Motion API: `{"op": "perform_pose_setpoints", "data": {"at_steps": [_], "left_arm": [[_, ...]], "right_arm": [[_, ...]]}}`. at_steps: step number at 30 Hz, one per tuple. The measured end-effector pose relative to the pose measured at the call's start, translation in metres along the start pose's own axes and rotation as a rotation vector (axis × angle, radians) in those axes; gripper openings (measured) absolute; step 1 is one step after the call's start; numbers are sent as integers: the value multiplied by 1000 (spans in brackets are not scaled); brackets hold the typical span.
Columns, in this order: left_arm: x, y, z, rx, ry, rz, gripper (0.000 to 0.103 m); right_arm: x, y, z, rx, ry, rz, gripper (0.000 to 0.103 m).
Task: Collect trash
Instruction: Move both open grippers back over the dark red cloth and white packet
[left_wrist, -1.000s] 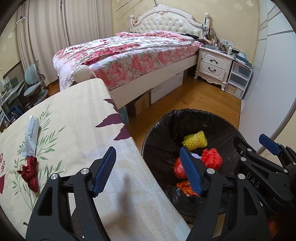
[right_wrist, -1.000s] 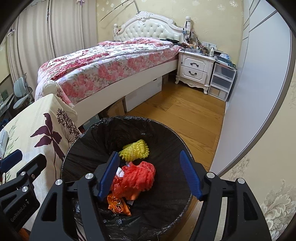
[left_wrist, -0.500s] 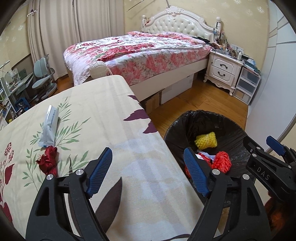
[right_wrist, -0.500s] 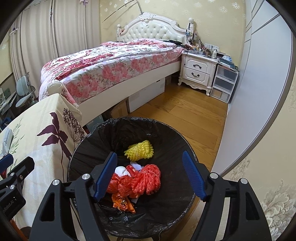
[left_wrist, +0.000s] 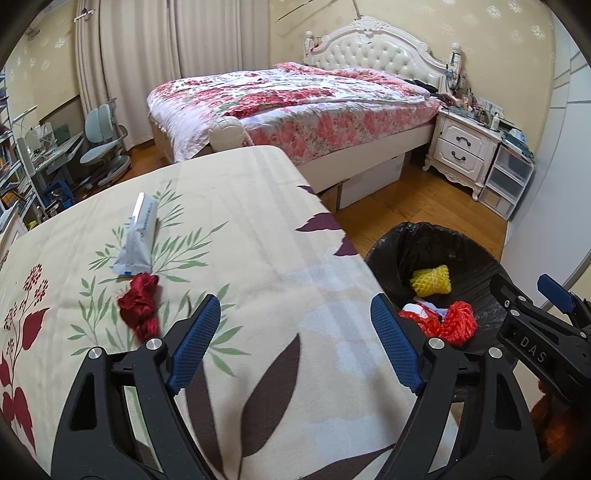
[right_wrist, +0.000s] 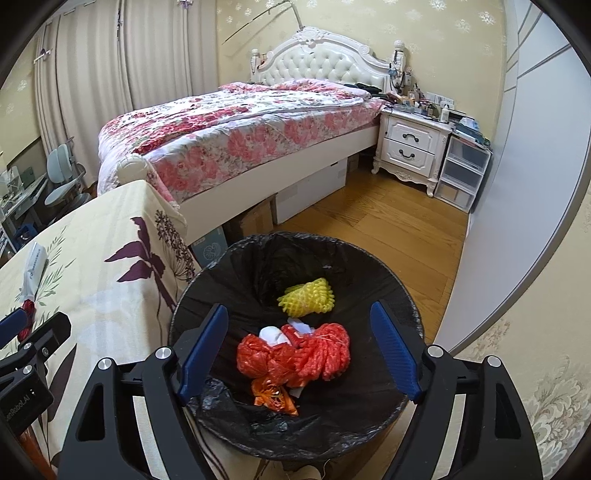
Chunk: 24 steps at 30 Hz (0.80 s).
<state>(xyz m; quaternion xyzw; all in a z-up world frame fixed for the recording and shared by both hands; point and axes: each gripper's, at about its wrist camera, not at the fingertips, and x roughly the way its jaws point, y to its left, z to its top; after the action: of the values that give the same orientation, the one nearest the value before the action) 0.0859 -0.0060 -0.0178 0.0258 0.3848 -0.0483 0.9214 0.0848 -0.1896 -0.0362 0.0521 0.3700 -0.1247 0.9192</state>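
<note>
A red yarn bundle (left_wrist: 139, 307) and a white wrapper tube (left_wrist: 139, 235) lie on the floral tablecloth (left_wrist: 266, 280), left of my left gripper (left_wrist: 295, 347), which is open and empty above the cloth. The black-lined trash bin (right_wrist: 229, 258) stands on the floor right of the table and holds a yellow foam net (right_wrist: 306, 296), a red net (right_wrist: 325, 350), a red bag (right_wrist: 258, 356) and an orange wrapper (right_wrist: 273, 397). My right gripper (right_wrist: 301, 349) is open and empty over the bin. The bin also shows in the left wrist view (left_wrist: 402, 243).
A bed with a floral quilt (left_wrist: 295, 99) stands behind the table. A white nightstand (left_wrist: 461, 151) and plastic drawers (left_wrist: 508, 181) stand at the far right by a wall. A desk and chair (left_wrist: 99, 147) are at the far left. Wooden floor (right_wrist: 388, 221) lies between bed and bin.
My left gripper has swung left from over the bin to above the tablecloth, bringing the yarn and wrapper closer. My right gripper has risen slightly over the bin.
</note>
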Motion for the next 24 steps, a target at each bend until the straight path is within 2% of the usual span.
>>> {"op": "perform_pose_setpoints", "data": {"at_steps": [17, 24], "left_arm": [[1, 77, -9, -112, 34, 113, 81], [21, 95, -5, -121, 86, 126, 61]], "right_arm": [[-1, 61, -6, -85, 30, 123, 77], [-2, 85, -6, -128, 34, 159, 77]]}}
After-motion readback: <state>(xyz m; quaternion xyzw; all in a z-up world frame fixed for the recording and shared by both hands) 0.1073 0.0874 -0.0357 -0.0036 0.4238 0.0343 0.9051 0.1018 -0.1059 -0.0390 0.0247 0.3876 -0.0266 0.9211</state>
